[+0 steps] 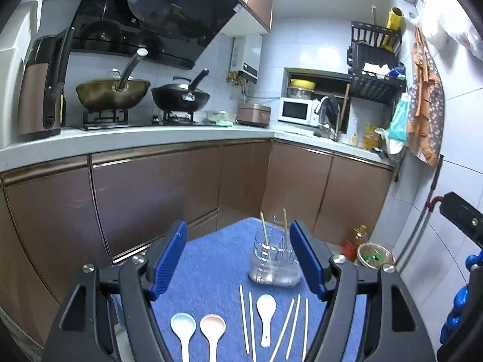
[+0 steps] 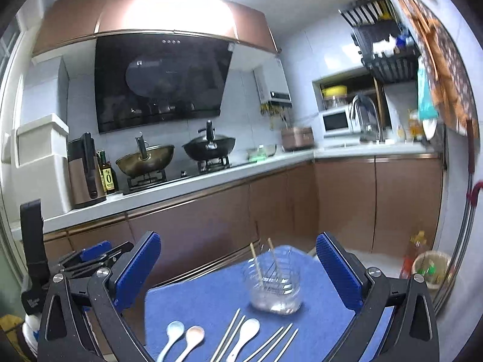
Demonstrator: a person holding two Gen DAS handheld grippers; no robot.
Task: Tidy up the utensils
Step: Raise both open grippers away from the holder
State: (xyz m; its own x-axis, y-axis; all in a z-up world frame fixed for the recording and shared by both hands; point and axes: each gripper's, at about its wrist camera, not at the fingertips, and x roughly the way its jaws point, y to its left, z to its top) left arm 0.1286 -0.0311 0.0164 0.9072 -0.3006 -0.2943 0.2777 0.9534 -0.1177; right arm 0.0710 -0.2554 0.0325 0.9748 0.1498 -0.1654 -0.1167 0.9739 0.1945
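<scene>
Brown-fronted kitchen cabinets [image 1: 157,199] under a pale L-shaped counter fill the background, with two woks on the hob at about ten o'clock and a white microwave [image 1: 297,110] at one o'clock in the left wrist view.

Nearer, a blue cloth-covered table [image 1: 211,259] carries the utensils; its near edge is cut off by the frame and its sides are masked by the gripper frames.

Both tools hover above it. The left gripper [image 1: 238,259] has its blue pads spread wide with nothing between them. The right gripper [image 2: 238,274] is likewise wide apart and empty; the left tool shows at nine o'clock in its view.

A clear ribbed glass jar [image 1: 274,265] stands upright toward twelve o'clock on the cloth, holding two wooden chopsticks [image 1: 265,231] that lean slightly and stick out of its mouth. Its right side is partly hidden by the left gripper's right pad.

Loose pale chopsticks [image 1: 246,319] lie near six o'clock, long axes running toward the jar, the right-hand ones fanned; their near ends are cut off. A white ceramic spoon [image 1: 265,310] lies between them, bowl toward the jar. At seven o'clock a light-blue spoon [image 1: 182,327] and a pinkish spoon [image 1: 212,328] lie side by side, bowls likewise, handles cropped.
</scene>
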